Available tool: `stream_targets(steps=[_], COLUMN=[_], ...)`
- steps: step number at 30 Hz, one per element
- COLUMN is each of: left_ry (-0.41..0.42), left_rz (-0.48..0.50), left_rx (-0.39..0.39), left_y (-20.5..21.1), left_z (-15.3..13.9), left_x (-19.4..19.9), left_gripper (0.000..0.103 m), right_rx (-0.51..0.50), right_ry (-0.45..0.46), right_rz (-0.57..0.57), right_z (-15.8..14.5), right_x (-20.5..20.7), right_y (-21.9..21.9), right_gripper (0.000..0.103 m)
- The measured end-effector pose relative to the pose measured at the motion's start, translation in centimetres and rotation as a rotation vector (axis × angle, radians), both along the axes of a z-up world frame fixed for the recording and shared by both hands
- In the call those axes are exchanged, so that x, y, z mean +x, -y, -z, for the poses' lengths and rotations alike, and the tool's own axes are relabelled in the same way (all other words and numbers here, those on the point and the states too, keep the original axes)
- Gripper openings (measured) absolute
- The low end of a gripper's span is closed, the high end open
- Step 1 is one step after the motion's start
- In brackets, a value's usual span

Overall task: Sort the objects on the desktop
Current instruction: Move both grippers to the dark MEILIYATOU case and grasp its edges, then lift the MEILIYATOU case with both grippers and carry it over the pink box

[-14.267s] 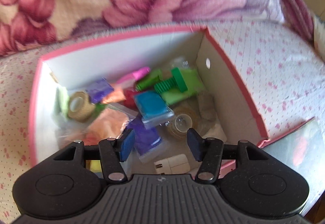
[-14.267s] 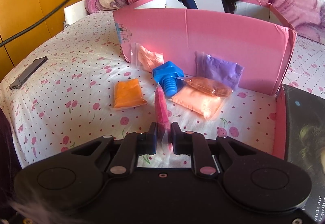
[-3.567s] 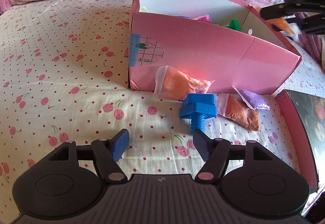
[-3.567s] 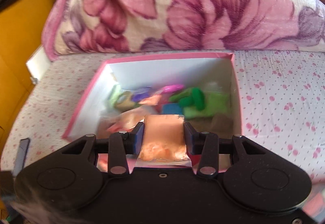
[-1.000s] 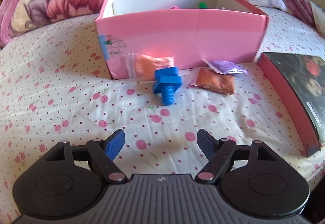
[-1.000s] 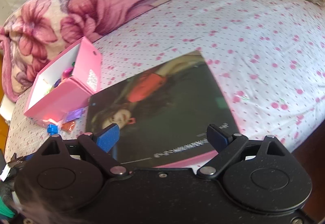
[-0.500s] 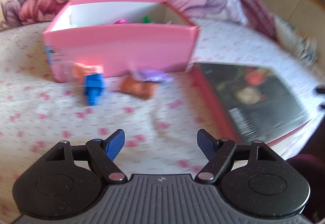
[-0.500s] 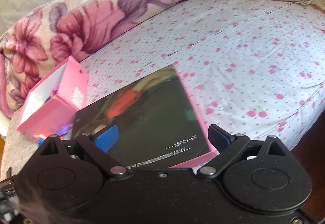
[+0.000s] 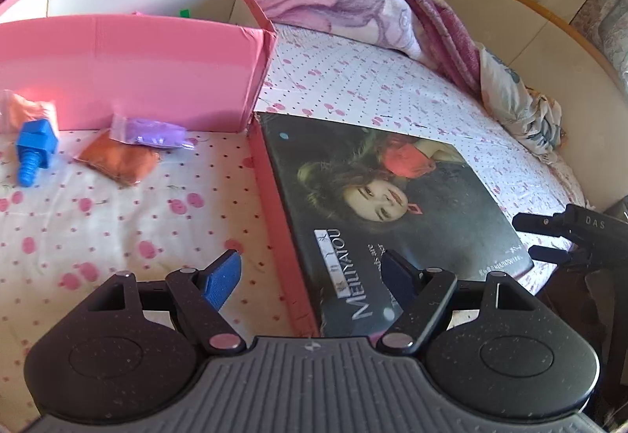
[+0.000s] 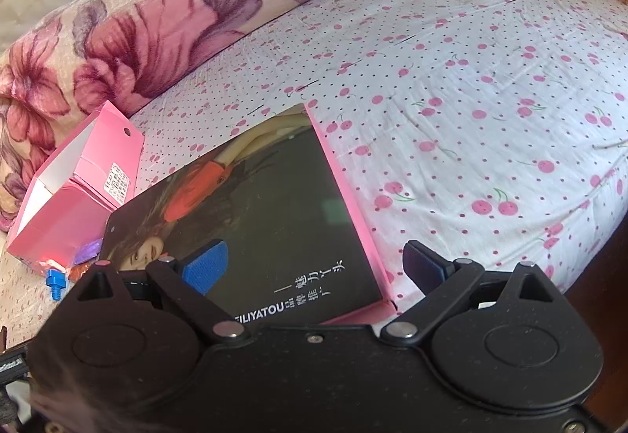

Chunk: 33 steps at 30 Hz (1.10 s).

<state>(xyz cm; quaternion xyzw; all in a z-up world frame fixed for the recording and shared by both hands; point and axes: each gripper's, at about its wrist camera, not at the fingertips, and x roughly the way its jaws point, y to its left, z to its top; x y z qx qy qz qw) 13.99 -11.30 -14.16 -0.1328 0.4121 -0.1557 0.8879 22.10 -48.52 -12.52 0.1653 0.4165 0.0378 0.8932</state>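
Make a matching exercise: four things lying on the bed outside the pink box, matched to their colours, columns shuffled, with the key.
Things:
1. toy bolt
2. bag lying on top of another bag
3. bag underneath it
4. box lid with the portrait

Colours:
A. dark orange
B. black top, pink sides
C. blue
D. purple

Pairs: 1-C, 2-D, 3-A, 4-B
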Motion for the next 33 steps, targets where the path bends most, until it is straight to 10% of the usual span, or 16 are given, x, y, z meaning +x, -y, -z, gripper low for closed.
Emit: stream_targets(steps=[17,33], left_ry=[-0.028,0.113], left_rz=[0.073,0.132], left_rx=[0.064,0.045], left_y=[3.9,4.8], left_z=[0.4,-8.4], left_x=[1.9,0.9], left_gripper=[0.078,0.080], right_rx=[-0.051,-0.061], right_ry=[-0.038,0.067], right_rz=[-0.148,-0.194], right_z=[2.1,-6.4], right_x=[2.1,-0.6], right_y=[-1.0,0.9], right_gripper=[0.102,0.103])
